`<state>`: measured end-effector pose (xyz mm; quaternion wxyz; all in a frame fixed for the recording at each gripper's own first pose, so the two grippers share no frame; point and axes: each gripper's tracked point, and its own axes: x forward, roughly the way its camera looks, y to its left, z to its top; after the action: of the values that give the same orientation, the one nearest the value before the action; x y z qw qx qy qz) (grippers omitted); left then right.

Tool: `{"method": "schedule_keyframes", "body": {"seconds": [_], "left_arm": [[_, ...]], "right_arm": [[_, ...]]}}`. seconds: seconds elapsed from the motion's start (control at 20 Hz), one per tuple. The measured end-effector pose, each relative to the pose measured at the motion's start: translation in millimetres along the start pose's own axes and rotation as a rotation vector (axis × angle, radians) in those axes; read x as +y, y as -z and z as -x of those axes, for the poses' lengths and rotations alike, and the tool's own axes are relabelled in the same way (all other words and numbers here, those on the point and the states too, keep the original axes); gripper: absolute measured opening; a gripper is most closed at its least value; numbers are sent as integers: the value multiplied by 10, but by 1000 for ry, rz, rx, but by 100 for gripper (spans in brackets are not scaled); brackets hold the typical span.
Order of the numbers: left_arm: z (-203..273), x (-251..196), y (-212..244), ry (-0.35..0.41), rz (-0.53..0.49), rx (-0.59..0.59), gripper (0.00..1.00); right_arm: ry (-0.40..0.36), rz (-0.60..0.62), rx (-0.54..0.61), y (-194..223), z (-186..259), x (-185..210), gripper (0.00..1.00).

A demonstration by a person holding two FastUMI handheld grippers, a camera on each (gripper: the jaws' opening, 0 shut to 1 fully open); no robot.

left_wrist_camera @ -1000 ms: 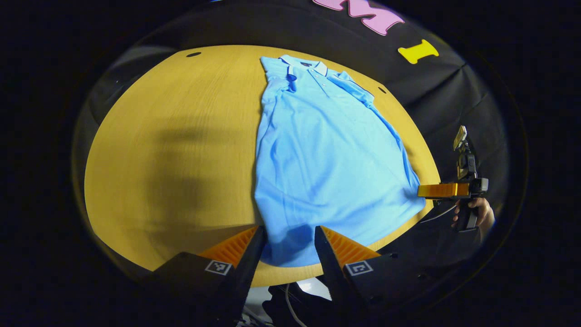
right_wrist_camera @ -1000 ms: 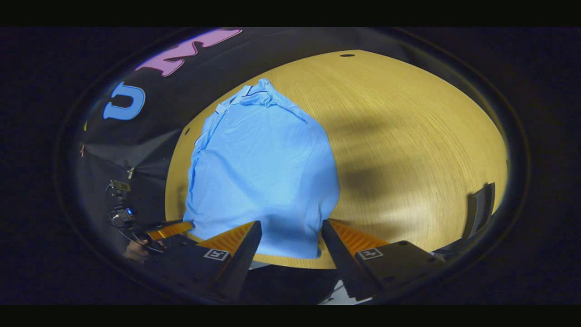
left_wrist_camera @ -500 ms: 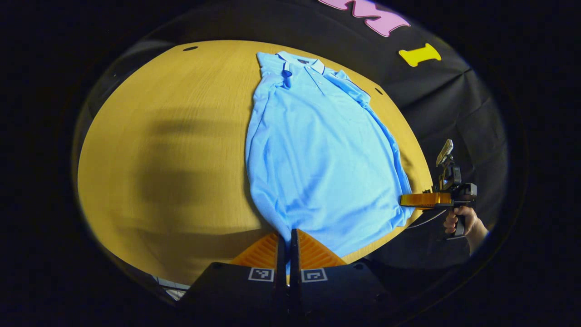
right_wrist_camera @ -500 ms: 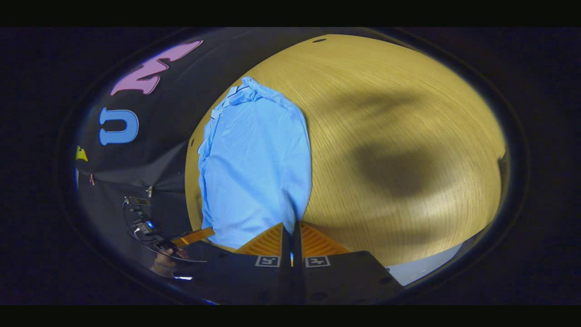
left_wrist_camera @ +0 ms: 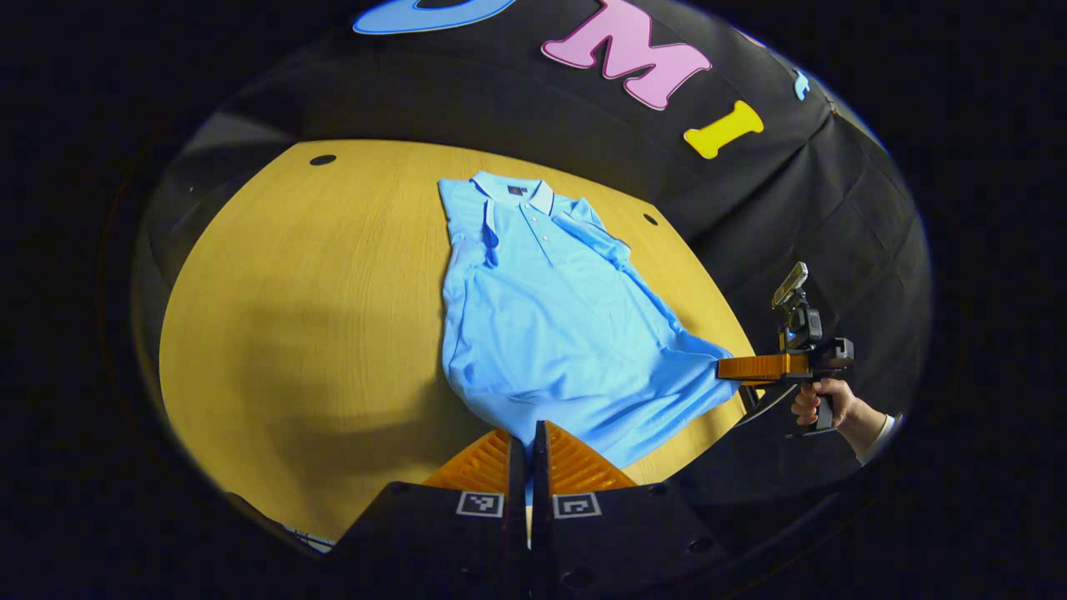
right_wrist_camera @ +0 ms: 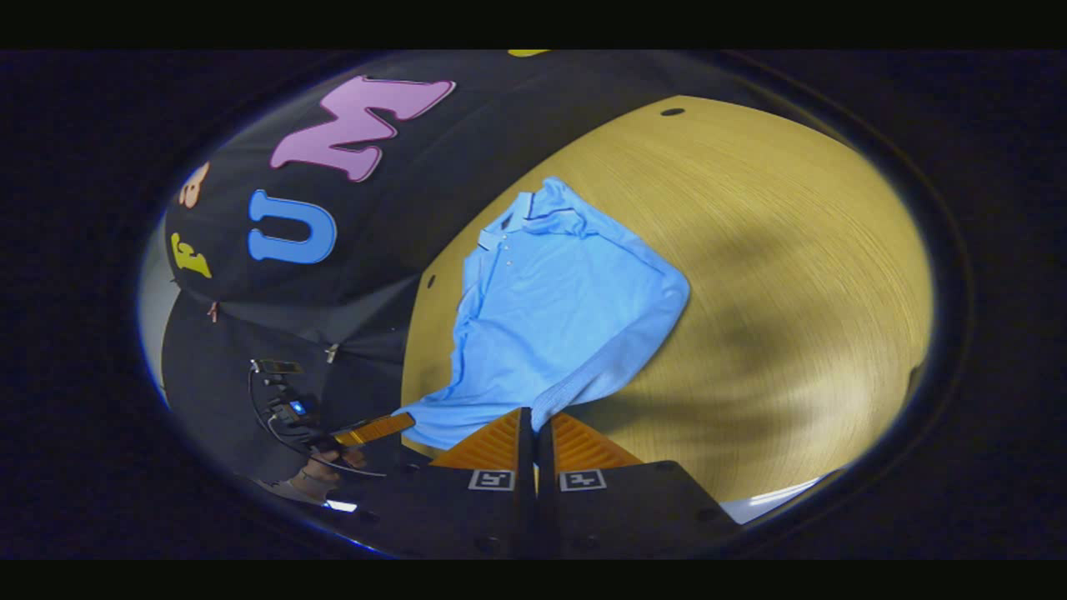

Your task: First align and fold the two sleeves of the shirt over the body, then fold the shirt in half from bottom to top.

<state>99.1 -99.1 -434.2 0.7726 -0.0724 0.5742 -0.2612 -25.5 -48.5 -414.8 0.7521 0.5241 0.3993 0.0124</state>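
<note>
**Sleeves in, bottom fold underway**

Left to right across the table (left_wrist_camera: 275,333):

- Left gripper (left_wrist_camera: 527,442): jaws closed down on the left corner of the hem (left_wrist_camera: 533,421) of the shirt (left_wrist_camera: 550,325). Corner looks lifted just off the wood.
- Shirt: light blue polo, lying lengthwise on the yellow wooden table, collar (left_wrist_camera: 521,190) at the far end near the booth wall. Both sleeves appear already folded over the body, so the outline is a narrow rectangle. The near end is raised and pulled taut between the two grips.
- Right gripper (right_wrist_camera: 533,429): jaws likewise closed on the right corner of the hem. It also shows at the right edge of the left gripper view, held by a hand (left_wrist_camera: 821,400).

Status, my read: sleeve step done. Bottom-to-top fold only just begun; hem is gripped and raised but nowhere near the collar. Left: carry both corners up to the shoulders, lay down, release.
</note>
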Motion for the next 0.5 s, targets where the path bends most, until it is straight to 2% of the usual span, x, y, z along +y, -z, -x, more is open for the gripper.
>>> {"method": "schedule_keyframes", "body": {"seconds": [0.05, 0.15, 0.2, 0.35, 0.4, 0.45, 0.5], "left_arm": [[52, -15, -142, 3, 4, -22, 7], [62, 4, -497, -7, -4, -77, 7], [69, 25, -694, -24, -11, -104, 7], [89, -4, -1247, -45, -35, -183, 7], [107, -23, -1446, -51, -42, -205, 7], [102, -34, -1625, -58, -51, -226, 7], [80, -23, -1828, -72, -62, -249, 7]], "right_arm": [[-21, 18, -12, -107, 5, 111, 5], [-45, 56, -44, -359, -31, 285, 1], [-46, 82, -71, -543, -48, 356, 5], [-81, 179, -144, -1016, -26, 664, 5], [-86, 211, -166, -1201, -48, 752, 9], [-89, 240, -186, -1399, -83, 827, 5], [-97, 265, -205, -1600, -114, 897, 5]]}}
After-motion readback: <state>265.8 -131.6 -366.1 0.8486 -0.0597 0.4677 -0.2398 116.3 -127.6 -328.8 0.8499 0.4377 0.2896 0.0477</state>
